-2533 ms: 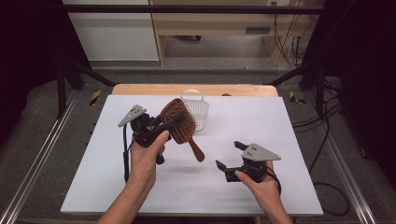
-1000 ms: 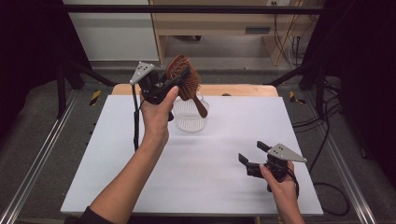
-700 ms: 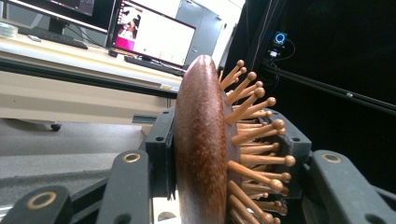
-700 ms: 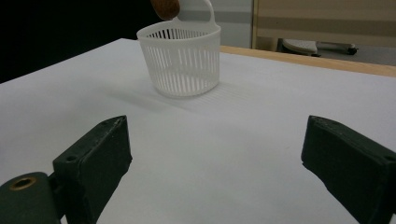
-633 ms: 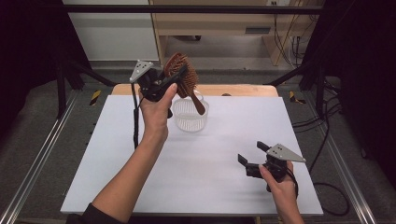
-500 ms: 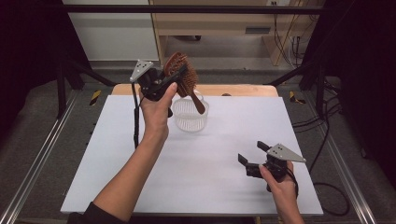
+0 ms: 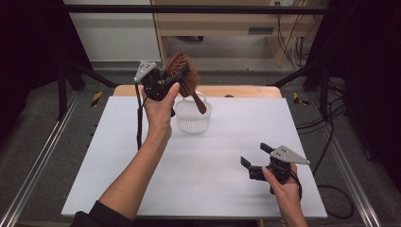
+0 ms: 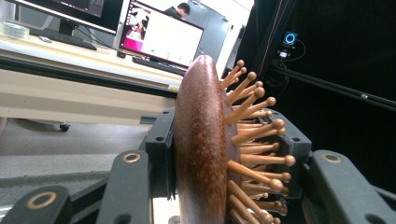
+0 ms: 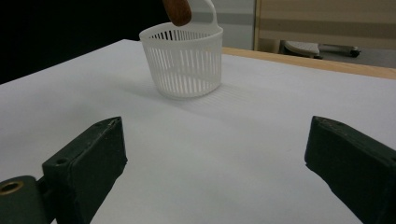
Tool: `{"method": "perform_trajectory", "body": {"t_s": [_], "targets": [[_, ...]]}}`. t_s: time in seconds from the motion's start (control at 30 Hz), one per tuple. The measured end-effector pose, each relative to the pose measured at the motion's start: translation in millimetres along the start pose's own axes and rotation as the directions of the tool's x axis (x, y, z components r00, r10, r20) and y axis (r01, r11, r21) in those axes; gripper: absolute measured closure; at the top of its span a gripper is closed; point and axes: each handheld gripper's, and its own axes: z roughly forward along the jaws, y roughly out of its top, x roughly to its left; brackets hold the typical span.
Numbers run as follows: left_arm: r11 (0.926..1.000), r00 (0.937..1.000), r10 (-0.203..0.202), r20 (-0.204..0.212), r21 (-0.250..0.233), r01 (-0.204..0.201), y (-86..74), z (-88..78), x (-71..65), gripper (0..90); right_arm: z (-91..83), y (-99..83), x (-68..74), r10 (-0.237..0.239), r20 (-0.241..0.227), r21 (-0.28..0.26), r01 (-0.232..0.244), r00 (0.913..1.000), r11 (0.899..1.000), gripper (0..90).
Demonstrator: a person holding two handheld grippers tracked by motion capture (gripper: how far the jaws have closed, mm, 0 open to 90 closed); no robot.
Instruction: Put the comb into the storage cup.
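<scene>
Overall light: even and fairly bright over the white table, dim to near black at both sides of the high view.
Source: light seemed to fall from above; no lamp was visible.
Shadows: soft and faint; the white basket cast a pale striped shadow on the table toward the right in the right gripper view.
Glare: bright monitor screens washed out in the left gripper view.
Focus: the hairbrush looked fairly sharp up close, the room behind it soft.
Blur: the near black jaws in the right gripper view were slightly soft.
Grain: the high view was mildly soft and low in detail.
</scene>
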Motion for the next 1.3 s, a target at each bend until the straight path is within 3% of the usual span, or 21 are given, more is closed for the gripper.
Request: {"method": "perform_trajectory", "body": {"t_s": [0.67,1.3], "targets": [[0.9999,0.9997,0.014,-0.022,-0.004,-0.014,-8.9,9.1,9.1,51.4,1.9,-1.4,0.8,-0.01,-0.009,0.0,0.01,0.9999,1.0,5.5],[0.9992,0.9993,0.021,-0.031,0.036,-0.02,-37.1,21.0,17.4,51.4,3.9,-3.6,1.7,-0.041,0.001,0.002,0.041,0.9991,0.999,6.6]]}}
